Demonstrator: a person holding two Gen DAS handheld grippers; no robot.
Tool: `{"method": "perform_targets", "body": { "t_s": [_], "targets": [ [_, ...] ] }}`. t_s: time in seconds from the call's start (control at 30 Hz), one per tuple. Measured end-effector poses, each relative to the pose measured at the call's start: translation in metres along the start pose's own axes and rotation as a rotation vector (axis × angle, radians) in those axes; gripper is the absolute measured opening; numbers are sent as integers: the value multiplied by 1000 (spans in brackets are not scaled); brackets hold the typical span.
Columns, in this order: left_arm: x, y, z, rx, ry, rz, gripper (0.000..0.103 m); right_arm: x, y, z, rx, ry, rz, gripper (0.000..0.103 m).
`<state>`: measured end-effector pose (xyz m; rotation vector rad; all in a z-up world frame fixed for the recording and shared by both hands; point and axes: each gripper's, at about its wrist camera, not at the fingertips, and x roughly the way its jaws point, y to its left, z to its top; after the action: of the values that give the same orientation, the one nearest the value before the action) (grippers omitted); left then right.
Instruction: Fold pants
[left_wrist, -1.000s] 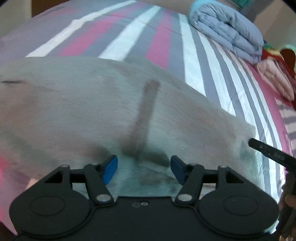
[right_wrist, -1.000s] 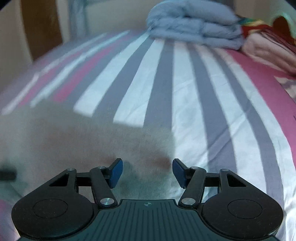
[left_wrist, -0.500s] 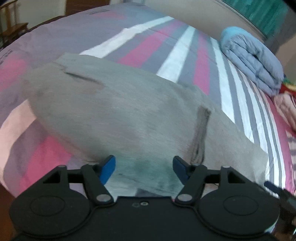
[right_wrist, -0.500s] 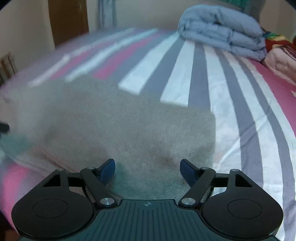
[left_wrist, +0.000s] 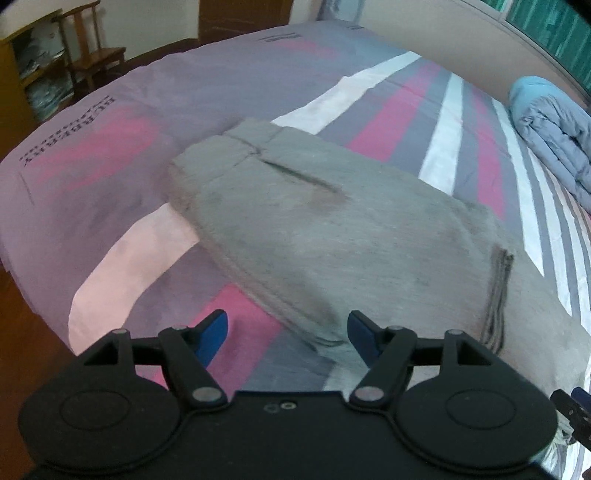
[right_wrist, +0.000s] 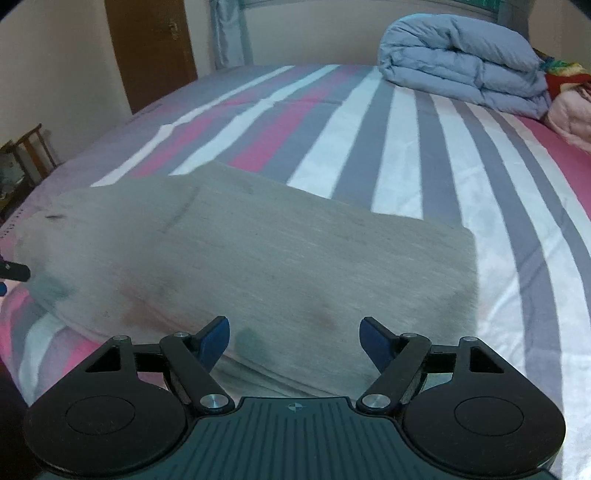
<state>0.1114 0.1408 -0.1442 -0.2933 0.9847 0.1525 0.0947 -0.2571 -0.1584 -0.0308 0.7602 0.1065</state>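
Your left gripper (left_wrist: 288, 332) hangs with its blue-tipped jaws apart, holding nothing, over the near edge of the folded grey fleece pants (left_wrist: 332, 236). Your right gripper (right_wrist: 294, 338) is likewise spread wide and empty above the same near edge. The pants lie flat on the pink, grey and white striped bedsheet (right_wrist: 424, 147). Farther back rests a folded light-blue quilt (right_wrist: 461, 62).

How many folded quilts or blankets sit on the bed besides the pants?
2 visible: a blue-grey quilt at the bed's far right, and a pink blanket beside it at the frame edge. More may lie out of view there.
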Motion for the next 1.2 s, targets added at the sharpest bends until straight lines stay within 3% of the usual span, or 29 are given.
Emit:
{"method": "perform_targets", "body": {
  "t_s": [0.23,0.3,0.47,0.67,0.9,1.07,1.1,1.2],
  "targets": [
    [16,16,4,-39,14,-3,68,13,25,9,-34,13,20,78],
    [22,24,5,-81,26,-33,70,17,30,12,-39,10,17,78],
    [45,66,8,-335,100,-210,71,34,44,19,-56,13,-7,79],
    [68,107,20,-581,96,-400,70,53,50,15,-61,48,2,79],
    [102,121,29,-701,96,-525,65,59,42,16,-39,53,13,88],
    [117,116,32,-743,40,-579,65,62,42,15,-41,50,12,89],
    [117,113,32,-746,26,-579,62,62,43,15,-44,48,11,89],
    [113,110,27,-754,8,-556,12,63,42,13,-50,44,13,90]
  ]
}}
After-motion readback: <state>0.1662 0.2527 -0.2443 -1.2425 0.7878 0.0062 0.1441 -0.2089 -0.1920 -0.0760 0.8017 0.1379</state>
